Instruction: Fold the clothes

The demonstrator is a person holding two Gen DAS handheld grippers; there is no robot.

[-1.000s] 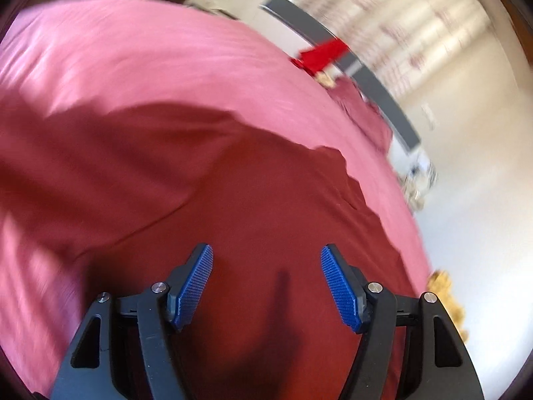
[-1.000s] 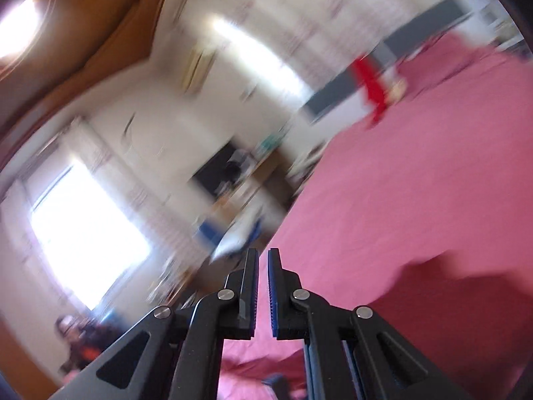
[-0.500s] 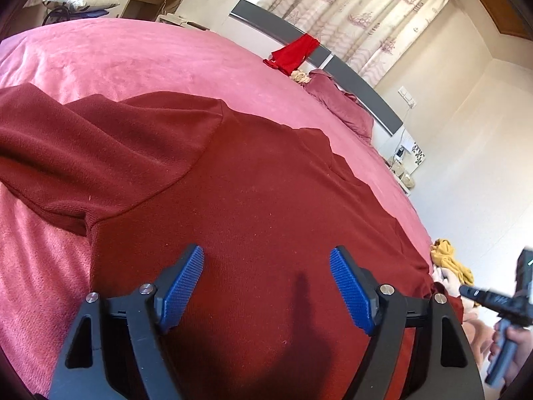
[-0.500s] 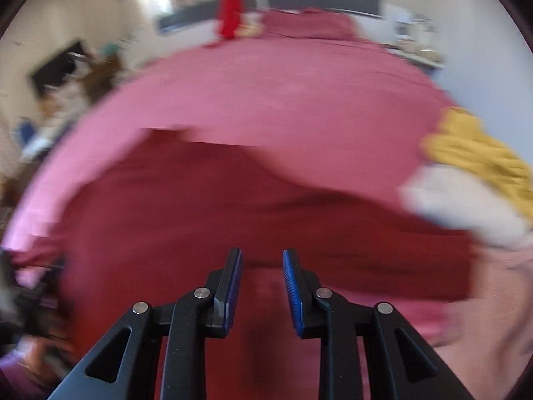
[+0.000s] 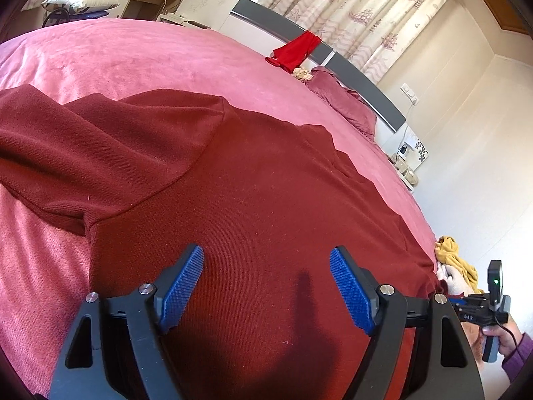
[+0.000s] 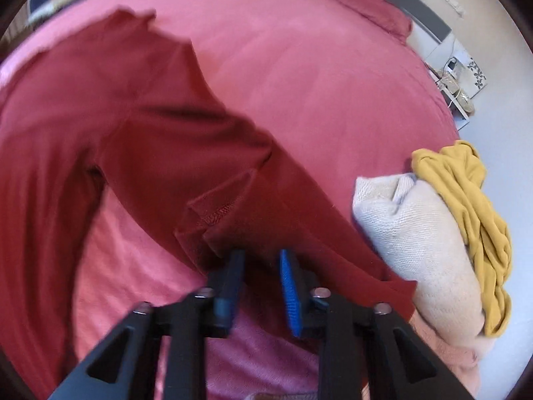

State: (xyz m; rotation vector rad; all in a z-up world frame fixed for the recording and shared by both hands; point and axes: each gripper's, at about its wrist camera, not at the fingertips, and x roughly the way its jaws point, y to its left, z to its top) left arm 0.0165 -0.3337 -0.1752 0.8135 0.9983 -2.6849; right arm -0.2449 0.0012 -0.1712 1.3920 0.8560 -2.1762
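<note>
a dark red long-sleeved top (image 5: 253,180) lies spread across a bed covered with a pink blanket (image 5: 140,56). seen from the left wrist, the left gripper (image 5: 266,286) hovers just above the body of the top with its blue-padded jaws standing wide apart and nothing between them. one sleeve lies folded over toward the left side of that view. at the lower right edge of the same view, a hand in a purple sleeve (image 5: 508,340) holds the handle of the right gripper (image 6: 260,278). seen from the right wrist, which is somewhat blurred, the right gripper points steeply down at the near edge of the top, beside a stitched hem. its jaws are closing, with a narrow gap showing between the blue pads, and dark red cloth sits at their tips; whether the pads already pinch the cloth cannot be told. just to the right of the top's edge sits a folded cream knitted garment (image 6: 416,243), and a crumpled mustard-yellow garment (image 6: 466,193) rests against its far side near the bed's edge. at the far end of the bed, a bright red garment (image 5: 296,51) hangs over the grey headboard (image 5: 363,81), with patterned curtains (image 5: 349,10) behind it.
</note>
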